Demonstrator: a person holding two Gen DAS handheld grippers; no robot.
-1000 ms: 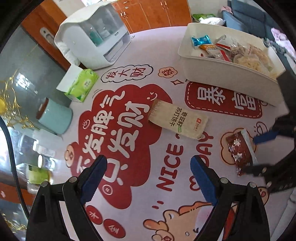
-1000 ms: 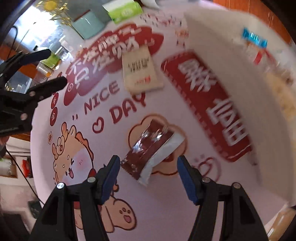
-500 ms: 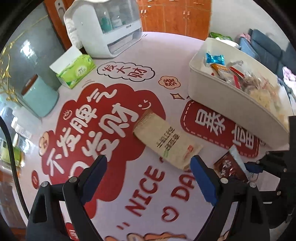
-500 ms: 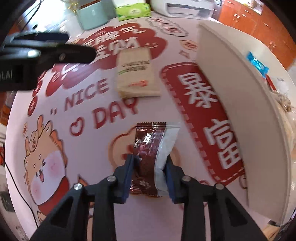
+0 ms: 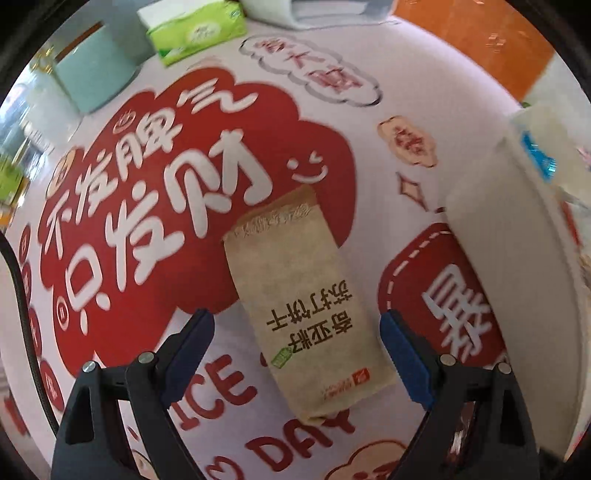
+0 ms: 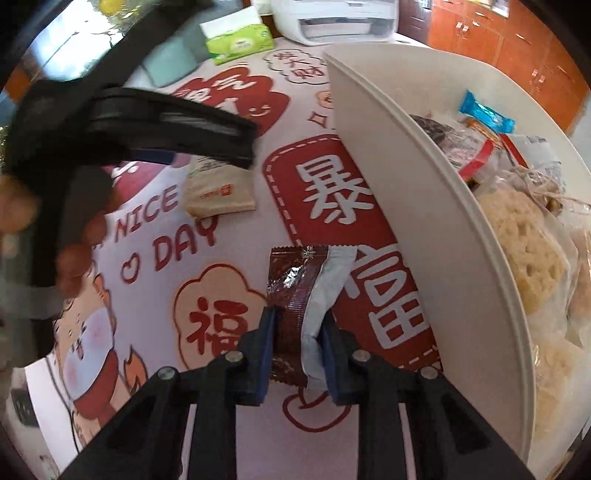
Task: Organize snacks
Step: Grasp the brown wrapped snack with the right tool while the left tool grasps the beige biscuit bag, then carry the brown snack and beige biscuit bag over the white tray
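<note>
Printed cloth in red and white, with large characters and the words NICE DAY, covers the desk (image 5: 155,369); orange cabinets stand behind it.

Left side, far edge: a pale teal container (image 5: 94,79), then a green tissue pack (image 5: 195,31), then a white appliance (image 6: 334,14) at the back.

Left gripper (image 5: 297,354): pointed steeply down over the desk, jaws spread wide. A tan paper-look snack pack (image 5: 299,295) lies flat on the cloth, and its near end sits between the two blue pads. Neither pad touches it; a clear gap shows on each side. The right wrist view shows the same gripper, blurred, with the person's hand (image 6: 44,229) on it, over the far part of that pack.

Right gripper (image 6: 297,354): jaws have just been closing and now pinch a dark red and silver snack packet (image 6: 303,291) by its near end. Both blue pads press on the wrapper, which buckles between them. The free end of the packet points away from the camera; whether it is clear of the cloth cannot be told.

Right side: a white bin (image 6: 424,221) stands just beside the held packet. It already contains several wrapped snacks, among them a blue packet (image 6: 485,110) and pale rice-cake pieces (image 6: 524,240).
</note>
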